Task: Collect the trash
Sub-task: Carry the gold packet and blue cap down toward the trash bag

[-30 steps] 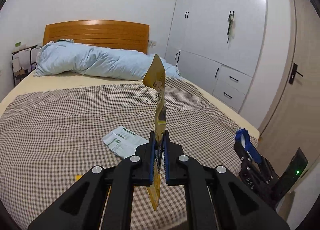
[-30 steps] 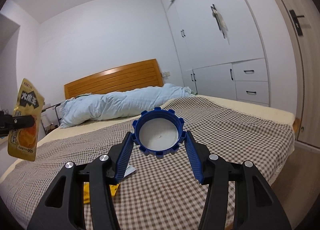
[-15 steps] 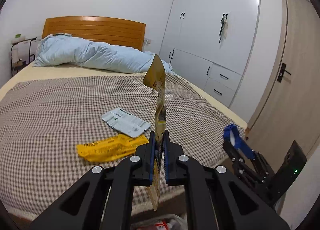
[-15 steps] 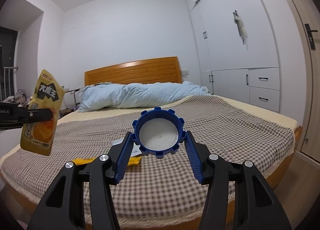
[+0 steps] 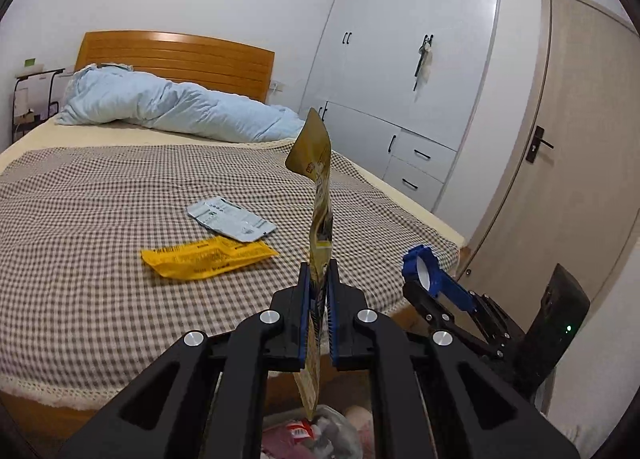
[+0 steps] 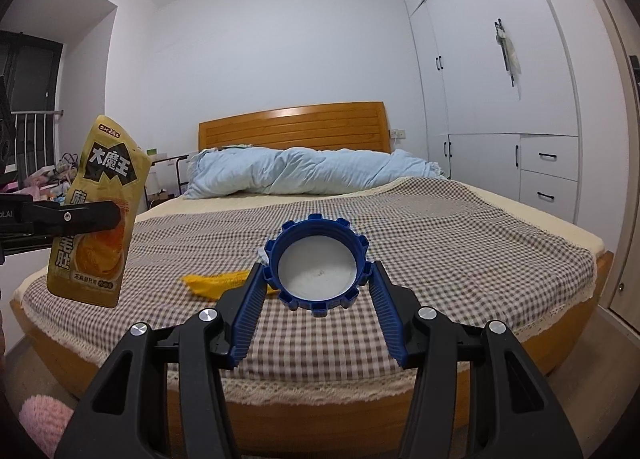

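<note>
Left gripper (image 5: pixel 318 291): pressed tight on a gold snack pouch (image 5: pixel 318 195), pads flat against both faces; pouch upright and edge-on in the left wrist view, top corner curled, lower end hanging below the fingers. Same pouch (image 6: pixel 98 215) seen face-on from the right wrist view, off the bed's left foot corner, black fingers across its middle.

Right gripper (image 6: pixel 318 291): about half spread, clamped on a blue ridged cap (image 6: pixel 318 269), ribbed blue pads (image 6: pixel 250 307) against its two sides; open white interior turned toward the camera. Same gripper (image 5: pixel 430 279) and cap (image 5: pixel 420 265) visible from the left wrist view, just off the bed's right foot corner.

Bed (image 5: pixel 100 319): brown-and-white checked cover, cream lace trim at the foot edge, wooden frame.

Yellow wrapper (image 5: pixel 208 257): flat on the bed near the foot edge, partly hidden behind the right gripper in the right wrist view (image 6: pixel 216 281).

Pale blue-grey packet (image 5: pixel 230 219): flat on the bed, just beyond the yellow wrapper toward the headboard; whether touching it, cannot tell.

Light blue duvet (image 5: pixel 172 111): bunched across the head of the bed, against the wooden headboard (image 5: pixel 180 55).

Clear bag of rubbish (image 5: pixel 312 435): on the floor off the bed's foot, directly beneath the pouch's lower end; red-and-white wrapper inside.

White wardrobe (image 5: pixel 400 79): along the bed's right side.

Door (image 5: pixel 560 163): past the wardrobe, nearer the bed's foot.
</note>
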{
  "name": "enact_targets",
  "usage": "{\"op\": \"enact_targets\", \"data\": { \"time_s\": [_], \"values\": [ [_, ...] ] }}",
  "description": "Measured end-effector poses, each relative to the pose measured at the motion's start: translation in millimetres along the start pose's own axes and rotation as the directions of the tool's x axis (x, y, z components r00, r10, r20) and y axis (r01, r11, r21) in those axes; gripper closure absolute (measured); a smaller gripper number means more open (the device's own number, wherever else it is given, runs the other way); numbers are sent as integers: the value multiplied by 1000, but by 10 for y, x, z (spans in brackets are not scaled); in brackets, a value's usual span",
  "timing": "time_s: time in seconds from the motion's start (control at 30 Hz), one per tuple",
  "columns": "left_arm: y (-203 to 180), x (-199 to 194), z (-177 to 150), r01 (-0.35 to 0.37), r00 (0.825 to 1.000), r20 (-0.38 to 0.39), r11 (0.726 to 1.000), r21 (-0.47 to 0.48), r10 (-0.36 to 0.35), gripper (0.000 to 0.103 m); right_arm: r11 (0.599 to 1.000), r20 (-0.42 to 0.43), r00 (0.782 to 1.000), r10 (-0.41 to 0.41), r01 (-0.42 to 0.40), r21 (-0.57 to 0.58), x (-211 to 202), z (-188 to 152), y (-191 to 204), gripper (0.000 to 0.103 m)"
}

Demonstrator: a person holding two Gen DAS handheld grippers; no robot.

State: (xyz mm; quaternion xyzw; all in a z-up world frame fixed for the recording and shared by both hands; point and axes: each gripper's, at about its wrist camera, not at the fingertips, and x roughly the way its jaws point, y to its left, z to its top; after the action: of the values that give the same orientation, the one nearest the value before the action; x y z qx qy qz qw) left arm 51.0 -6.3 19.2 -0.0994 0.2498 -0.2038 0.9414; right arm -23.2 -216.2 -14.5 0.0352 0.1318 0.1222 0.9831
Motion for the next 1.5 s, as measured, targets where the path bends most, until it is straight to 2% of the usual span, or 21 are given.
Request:
{"op": "enact_targets", "data": {
  "time_s": [0.4,0.9,1.13,1.5],
  "values": [
    [-45,-55,-369,13,1000,-25,1000,8,-13,98,1000,-47,999,-13,12,-15,-144,-204,-57,51],
    [91,154,-845,16,992,-125,999,-44,-22,98,999,-161,987,-27,21,-38,-92,-583,-77,51],
    [236,277,-1150,-8,983,-185,996,-92,-9,98,998,-230,973,-18,4,-61,14,-799,-28,51],
    [307,476,-1524,-24,970,-243,993,-115,-5,98,995,-360,933,-15,-22,-99,184,-1208,74,51]
  ]
}}
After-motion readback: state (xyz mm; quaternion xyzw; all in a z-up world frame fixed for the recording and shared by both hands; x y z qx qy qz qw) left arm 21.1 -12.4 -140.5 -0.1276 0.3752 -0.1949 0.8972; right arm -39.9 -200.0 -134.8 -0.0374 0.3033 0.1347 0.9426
